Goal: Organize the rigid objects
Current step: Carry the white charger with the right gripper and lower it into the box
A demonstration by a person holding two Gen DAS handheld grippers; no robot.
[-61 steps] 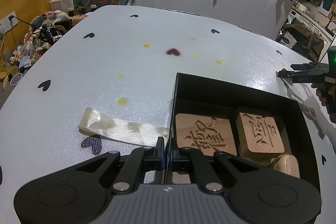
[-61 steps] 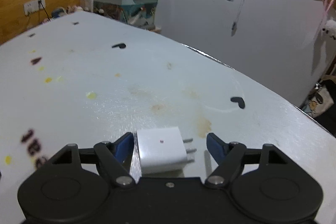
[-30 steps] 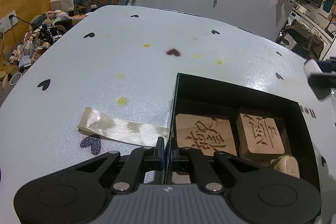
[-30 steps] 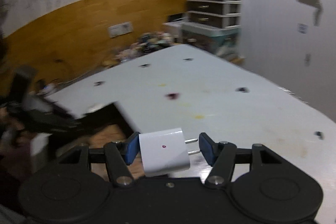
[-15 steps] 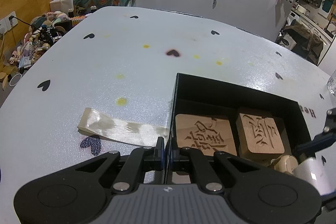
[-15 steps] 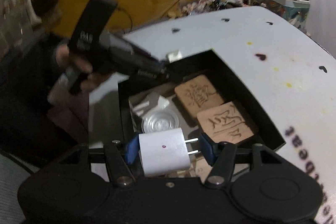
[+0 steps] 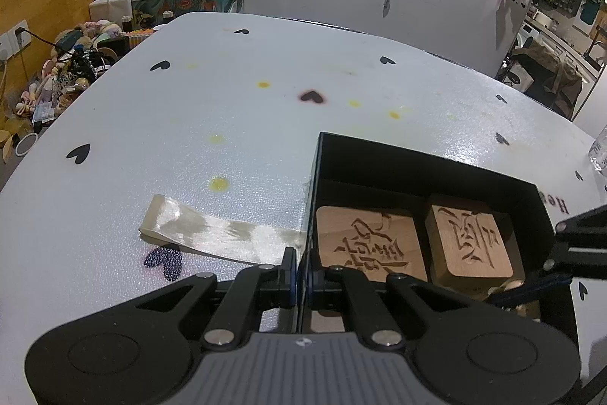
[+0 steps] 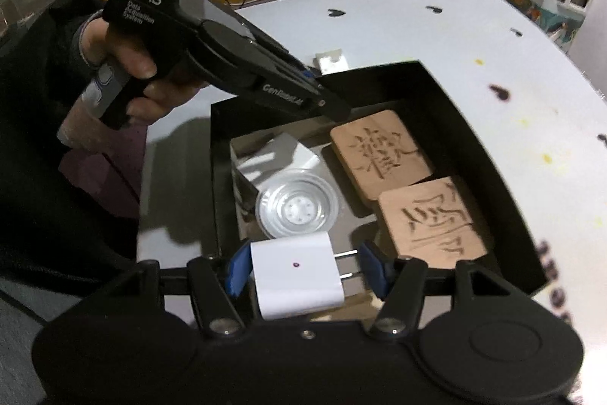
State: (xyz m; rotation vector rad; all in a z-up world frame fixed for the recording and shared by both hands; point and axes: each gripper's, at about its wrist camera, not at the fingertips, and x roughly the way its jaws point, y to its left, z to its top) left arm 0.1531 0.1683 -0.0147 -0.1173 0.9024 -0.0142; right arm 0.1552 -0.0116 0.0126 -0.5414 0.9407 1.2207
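Your pebbled white tabletop (image 7: 189, 147) carries a square matte-black box (image 8: 447, 93) holding two carved wooden blocks (image 8: 383, 150), a ribbed clear plastic lid (image 8: 296, 207) and a glossy strip of tape (image 7: 212, 234) beside it. Your left gripper (image 7: 299, 272) is pinched tight on the box's thin left wall. Your right gripper (image 8: 303, 268) clamps the smooth white rounded charger plug (image 8: 296, 276) by body and prongs, over the box's near corner.

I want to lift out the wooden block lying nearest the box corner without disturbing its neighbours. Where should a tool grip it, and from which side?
Grip the carved wooden block across its two plain side faces, coming from above. It lies flat, carving up, so only the thin edges offer parallel faces. The side towards the box wall looks tight, and the other wooden block sits close, so the remaining pair of edges seems safer.
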